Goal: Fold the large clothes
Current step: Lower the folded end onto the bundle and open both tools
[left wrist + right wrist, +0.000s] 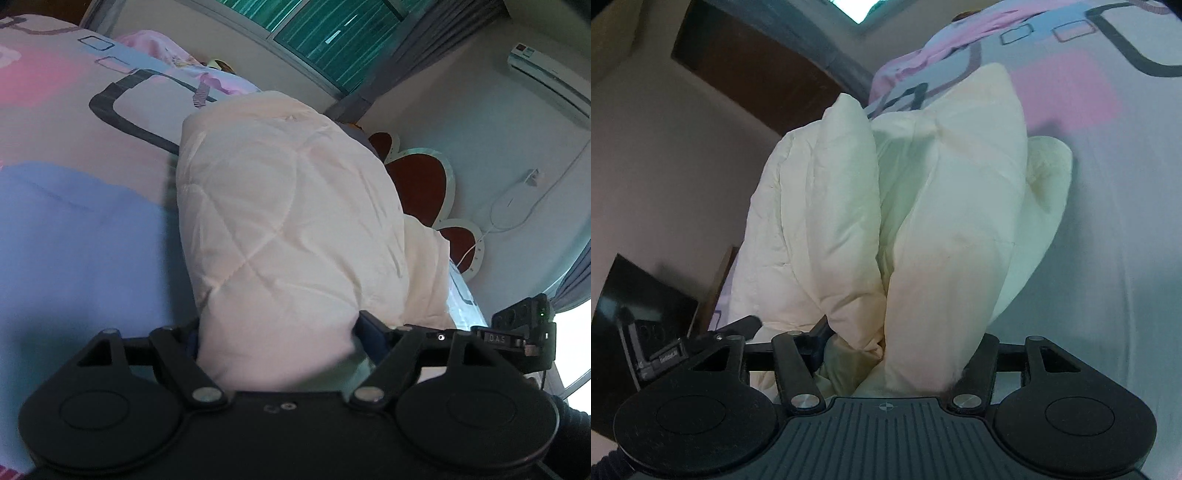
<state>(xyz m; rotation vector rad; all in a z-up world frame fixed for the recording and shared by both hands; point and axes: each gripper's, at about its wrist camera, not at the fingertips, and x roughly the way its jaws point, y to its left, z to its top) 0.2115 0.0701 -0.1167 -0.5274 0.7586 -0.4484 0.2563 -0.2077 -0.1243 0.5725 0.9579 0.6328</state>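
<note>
**Both tongs carry the quilt over the bed**

Your left tongs (pixel 277 347) and right tongs (pixel 886 354) each clamp a thick bunch of the cream quilted comforter (pixel 288 221), which billows straight ahead of them above the patterned bed (pixel 74 221). Puffy, creased, already doubled into several layers, it lies equally near both hands.

Home bedroom. Ahead of my left claw (pixel 277 332): a bed (pixel 66 229) under a pink-and-blue patterned sheet, a flower-shaped red headboard (pixel 421 177) to the claw's right, a wall air conditioner (pixel 546 77) up right, a curtained window (pixel 332 33) beyond. Left of my right claw (pixel 886 354): a dark wooden door (pixel 746 70).
</note>
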